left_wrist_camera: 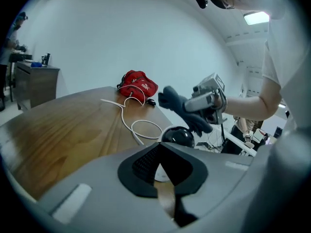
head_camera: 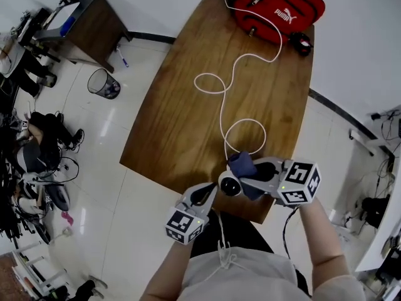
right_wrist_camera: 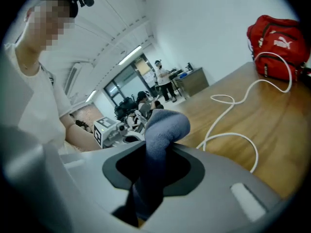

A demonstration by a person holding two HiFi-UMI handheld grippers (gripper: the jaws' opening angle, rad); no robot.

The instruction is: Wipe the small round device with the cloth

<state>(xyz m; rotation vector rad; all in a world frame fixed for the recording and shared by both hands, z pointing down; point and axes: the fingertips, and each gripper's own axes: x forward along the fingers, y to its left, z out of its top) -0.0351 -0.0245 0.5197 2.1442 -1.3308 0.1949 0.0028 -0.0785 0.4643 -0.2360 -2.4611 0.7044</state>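
The small round device (head_camera: 230, 184), a black dome on a white base, hangs over the table's near edge. My left gripper (head_camera: 216, 190) is shut on its base. In the left gripper view the dome (left_wrist_camera: 178, 136) shows just beyond the shut jaws of the left gripper (left_wrist_camera: 163, 171). A dark blue cloth (head_camera: 244, 167) is bunched in my right gripper (head_camera: 250, 177), right beside the device; whether they touch I cannot tell. The right gripper view shows that cloth (right_wrist_camera: 163, 130) sticking up between the jaws of the right gripper (right_wrist_camera: 153, 164). From the left gripper view, the cloth (left_wrist_camera: 179, 106) hangs just above the dome.
The wooden table (head_camera: 182, 124) carries a looping white cable (head_camera: 232, 86) that runs to a red bag (head_camera: 276, 5) at the far end. A small black item (head_camera: 302, 42) lies beside the bag. A wire wastebasket (head_camera: 103, 83) and a dark cabinet (head_camera: 88, 27) stand on the floor to the left.
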